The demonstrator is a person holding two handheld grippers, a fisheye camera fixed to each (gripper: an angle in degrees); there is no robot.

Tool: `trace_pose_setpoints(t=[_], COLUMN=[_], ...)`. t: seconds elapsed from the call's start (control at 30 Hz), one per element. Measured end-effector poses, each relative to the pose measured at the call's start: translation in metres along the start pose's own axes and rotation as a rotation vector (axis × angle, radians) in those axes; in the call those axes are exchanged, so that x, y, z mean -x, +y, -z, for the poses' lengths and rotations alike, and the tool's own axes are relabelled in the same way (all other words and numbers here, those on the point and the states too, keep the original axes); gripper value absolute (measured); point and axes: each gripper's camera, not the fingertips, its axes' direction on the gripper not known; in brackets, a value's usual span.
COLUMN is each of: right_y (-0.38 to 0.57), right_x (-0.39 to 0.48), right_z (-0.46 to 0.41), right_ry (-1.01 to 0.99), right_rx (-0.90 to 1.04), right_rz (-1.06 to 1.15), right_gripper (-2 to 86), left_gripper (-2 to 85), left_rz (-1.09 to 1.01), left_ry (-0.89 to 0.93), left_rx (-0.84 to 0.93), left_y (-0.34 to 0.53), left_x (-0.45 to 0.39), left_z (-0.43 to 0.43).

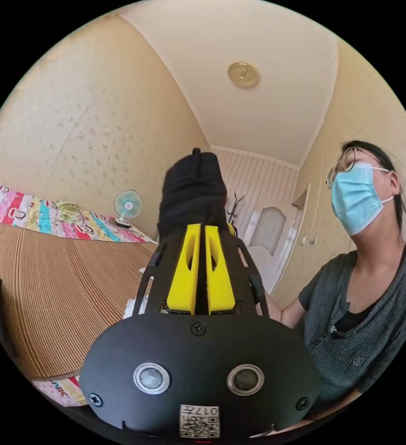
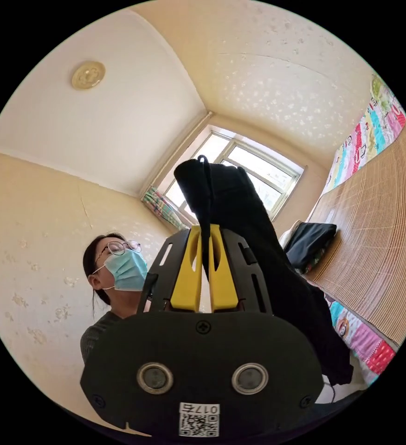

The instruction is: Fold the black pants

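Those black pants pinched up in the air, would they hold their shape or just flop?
Probably flop: the black pants bunch above the right hand-held gripper and hang in a limp drape. Likely light: the left hand-held gripper holds its bunch by a pinch alone.

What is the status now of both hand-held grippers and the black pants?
Left hand-held gripper shut on black pants, raised. Right hand-held gripper shut on black pants; cloth hangs beside it. Nothing in the way; bed mat below.

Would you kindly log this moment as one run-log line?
left gripper: shut on pants | right gripper: shut on pants, hanging down | both raised above mat | fold: not yet done
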Motion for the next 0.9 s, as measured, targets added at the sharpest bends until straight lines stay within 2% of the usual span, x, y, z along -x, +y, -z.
trace_pose_setpoints(t=[0.07, 0.2, 0.3, 0.4, 0.47, 0.5, 0.57, 0.6, 0.67, 0.7, 0.77, 0.8, 0.87, 0.9], right_y=[-0.014, -0.054, -0.11, -0.231, -0.319, -0.362, -0.387, -0.385, -0.373, -0.354, -0.302, -0.259, -0.186, -0.136], right_x=[0.025, 0.081, 0.087, 0.054, 0.028, 0.009, -0.018, -0.04, -0.081, -0.114, -0.171, -0.21, -0.263, -0.292], right_z=[-0.001, -0.039, -0.067, -0.105, -0.131, -0.142, -0.145, -0.145, -0.15, -0.151, -0.148, -0.14, -0.122, -0.109], right_ry=[0.085, 0.227, 0.423, 0.611, 0.736, 0.843, 1.059, 1.137, 1.135, 1.112, 1.092, 1.109, 1.117, 1.097], right_rx=[0.053, 0.086, 0.07, 0.021, -0.022, -0.024, -0.115, -0.188, -0.119, -0.024, 0.138, 0.225, 0.324, 0.368], right_rz=[0.072, 0.235, 0.303, 0.328, 0.401, 0.413, 0.304, 0.244, 0.234, 0.225, 0.231, 0.195, 0.106, 0.038], right_gripper=[1.5, 0.9, 0.9, 1.3, 1.9, 2.6, 4.3, 5.9, 6.5, 6.8, 7.2, 7.2, 6.8, 6.6], left_gripper=[-0.8, -0.8, -0.8, -0.6, -0.1, 0.1, 2.3, 3.9, 6.3, 6.3, 6.9, 7.2, 8.3, 8.3], left_rz=[-0.073, -0.228, -0.274, -0.259, -0.252, -0.205, 0.052, 0.087, 0.095, 0.076, 0.031, 0.032, 0.05, 0.06], left_ry=[-0.093, -0.12, -0.271, -0.386, -0.498, -0.509, -0.538, -0.538, -0.515, -0.501, -0.498, -0.517, -0.534, -0.521], left_rx=[-0.005, -0.001, -0.004, -0.002, 0.026, 0.016, 0.061, 0.084, 0.134, 0.171, 0.432, 0.5, 0.687, 0.717], left_y=[-0.027, -0.08, -0.122, -0.192, -0.288, -0.312, -0.374, -0.378, -0.361, -0.35, -0.279, -0.254, -0.146, -0.12], left_x=[-0.013, -0.053, -0.062, -0.014, 0.062, 0.088, 0.185, 0.202, 0.242, 0.249, 0.28, 0.288, 0.313, 0.318], left_z=[0.02, 0.017, -0.007, -0.066, -0.139, -0.153, -0.185, -0.19, -0.2, -0.204, -0.225, -0.228, -0.222, -0.217])
